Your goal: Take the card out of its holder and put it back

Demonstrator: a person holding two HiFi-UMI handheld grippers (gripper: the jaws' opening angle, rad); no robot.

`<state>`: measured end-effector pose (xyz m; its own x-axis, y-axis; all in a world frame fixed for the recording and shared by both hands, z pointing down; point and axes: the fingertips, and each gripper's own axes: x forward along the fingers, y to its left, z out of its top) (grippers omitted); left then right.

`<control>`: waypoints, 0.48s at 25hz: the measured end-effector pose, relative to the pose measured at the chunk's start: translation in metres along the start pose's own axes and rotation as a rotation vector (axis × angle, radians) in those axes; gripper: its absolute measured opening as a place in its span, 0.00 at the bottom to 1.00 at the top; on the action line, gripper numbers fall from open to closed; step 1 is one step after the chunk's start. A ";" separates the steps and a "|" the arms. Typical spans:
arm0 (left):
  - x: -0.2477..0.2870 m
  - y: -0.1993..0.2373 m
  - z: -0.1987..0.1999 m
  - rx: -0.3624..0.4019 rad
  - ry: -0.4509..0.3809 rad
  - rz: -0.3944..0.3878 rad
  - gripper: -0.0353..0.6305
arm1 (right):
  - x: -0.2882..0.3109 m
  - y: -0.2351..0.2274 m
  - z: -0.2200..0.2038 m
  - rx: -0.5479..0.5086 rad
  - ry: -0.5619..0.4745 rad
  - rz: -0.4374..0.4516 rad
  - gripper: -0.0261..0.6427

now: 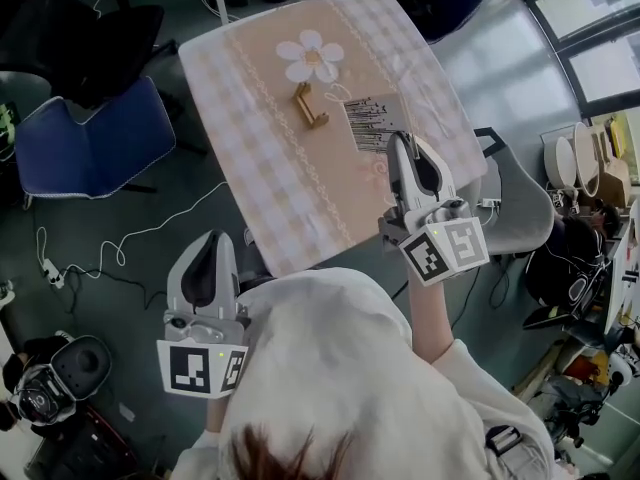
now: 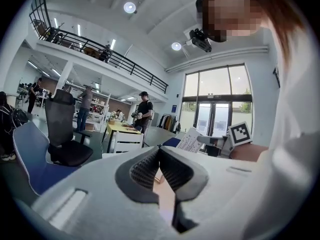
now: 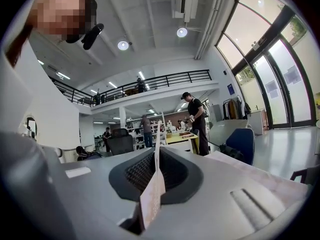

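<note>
A small wooden card holder (image 1: 311, 107) stands empty on the checked tablecloth (image 1: 270, 198), below a flower-shaped mat (image 1: 311, 57). My right gripper (image 1: 397, 140) is shut on the printed card (image 1: 372, 123) and holds it in the air to the right of the holder. In the right gripper view the card (image 3: 152, 194) shows edge-on between the pads of that gripper (image 3: 157, 151). My left gripper (image 1: 213, 240) hangs off the table's near left corner. Its jaws meet at the tips with nothing in them (image 2: 159, 149). From there the card (image 2: 190, 140) is seen raised.
A blue chair (image 1: 95, 143) stands left of the table and a grey chair (image 1: 520, 203) to its right. Cables (image 1: 120, 248) trail over the floor at the left. A round black machine (image 1: 50, 373) sits at the lower left.
</note>
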<state>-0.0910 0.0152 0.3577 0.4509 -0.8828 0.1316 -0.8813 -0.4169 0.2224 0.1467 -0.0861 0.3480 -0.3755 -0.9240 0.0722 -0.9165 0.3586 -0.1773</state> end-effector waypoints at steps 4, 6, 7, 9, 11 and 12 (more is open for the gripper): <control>0.007 0.002 -0.001 -0.020 0.013 0.002 0.06 | 0.027 -0.006 -0.009 0.000 0.006 -0.004 0.06; 0.011 0.004 -0.002 -0.017 0.018 -0.001 0.06 | 0.041 -0.010 -0.014 0.001 0.009 0.000 0.06; 0.013 0.005 -0.002 -0.019 0.023 0.000 0.06 | 0.048 -0.012 -0.018 0.002 0.013 0.000 0.06; 0.017 0.009 -0.004 -0.023 0.036 0.005 0.06 | 0.063 -0.016 -0.025 0.003 0.029 -0.001 0.06; 0.020 0.014 -0.005 -0.027 0.049 0.012 0.06 | 0.076 -0.019 -0.032 0.004 0.046 -0.002 0.06; 0.021 0.016 -0.006 -0.030 0.055 0.017 0.06 | 0.082 -0.020 -0.034 0.005 0.052 -0.002 0.06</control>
<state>-0.0951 -0.0084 0.3699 0.4436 -0.8761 0.1888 -0.8846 -0.3943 0.2489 0.1297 -0.1642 0.3912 -0.3801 -0.9166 0.1237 -0.9168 0.3557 -0.1816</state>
